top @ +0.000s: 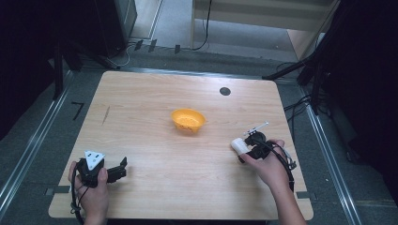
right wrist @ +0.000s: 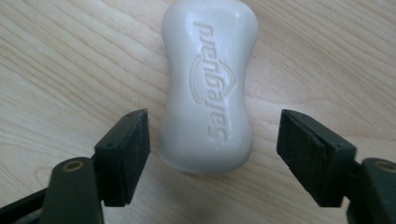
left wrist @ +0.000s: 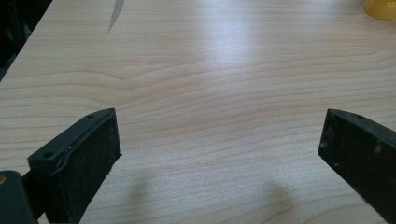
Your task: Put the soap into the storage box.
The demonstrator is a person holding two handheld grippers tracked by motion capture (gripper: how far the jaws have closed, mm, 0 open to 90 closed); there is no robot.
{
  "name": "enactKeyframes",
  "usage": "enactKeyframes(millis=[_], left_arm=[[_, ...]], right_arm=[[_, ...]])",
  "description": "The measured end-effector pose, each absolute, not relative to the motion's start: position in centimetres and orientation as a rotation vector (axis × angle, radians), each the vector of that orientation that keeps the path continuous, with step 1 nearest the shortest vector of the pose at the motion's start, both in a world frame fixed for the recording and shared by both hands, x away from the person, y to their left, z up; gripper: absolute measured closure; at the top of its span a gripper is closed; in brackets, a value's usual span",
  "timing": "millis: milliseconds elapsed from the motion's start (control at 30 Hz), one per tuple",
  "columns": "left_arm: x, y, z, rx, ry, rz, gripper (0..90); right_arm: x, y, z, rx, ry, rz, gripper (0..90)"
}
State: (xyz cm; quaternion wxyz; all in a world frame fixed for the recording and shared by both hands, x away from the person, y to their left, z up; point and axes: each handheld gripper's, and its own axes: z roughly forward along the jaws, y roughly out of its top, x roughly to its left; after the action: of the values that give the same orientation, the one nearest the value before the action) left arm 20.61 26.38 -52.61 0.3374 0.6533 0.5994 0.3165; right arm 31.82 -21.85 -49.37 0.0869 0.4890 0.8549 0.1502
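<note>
Our right gripper (right wrist: pixel 212 154) has its jaws partly open astride the near end of the white soap bar (right wrist: pixel 209 88), the left pad almost touching it and the right one still apart, so nothing is gripped yet. We judge this the grasping step; next the jaws must close evenly on the bar's sides. The soap lies flat on the table (top: pixel 155 187) near its right edge, the orange bowl (top: pixel 188 120) sits mid-table, and our left gripper (left wrist: pixel 219 144) gapes wide and empty by the near left corner.
</note>
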Motion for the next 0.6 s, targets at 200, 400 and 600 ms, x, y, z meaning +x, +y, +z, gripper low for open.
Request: enactKeyframes(millis=[200,400,600], left_arm=[[20.6,26.5,-52.6,1.695,1.564,0.821,0.0],[20.6,26.5,-52.6,1.695,1.564,0.820,0.0],[20.6,26.5,-52.6,1.694,1.564,0.819,0.0]], right_arm=[[32.8,-21.3,-49.3,1.472,2.556,0.451,30.9],[33.4,-20.8,-49.4,1.476,2.574,0.448,33.4],[34.1,-20.6,-49.3,1.485,2.567,0.431,35.4]])
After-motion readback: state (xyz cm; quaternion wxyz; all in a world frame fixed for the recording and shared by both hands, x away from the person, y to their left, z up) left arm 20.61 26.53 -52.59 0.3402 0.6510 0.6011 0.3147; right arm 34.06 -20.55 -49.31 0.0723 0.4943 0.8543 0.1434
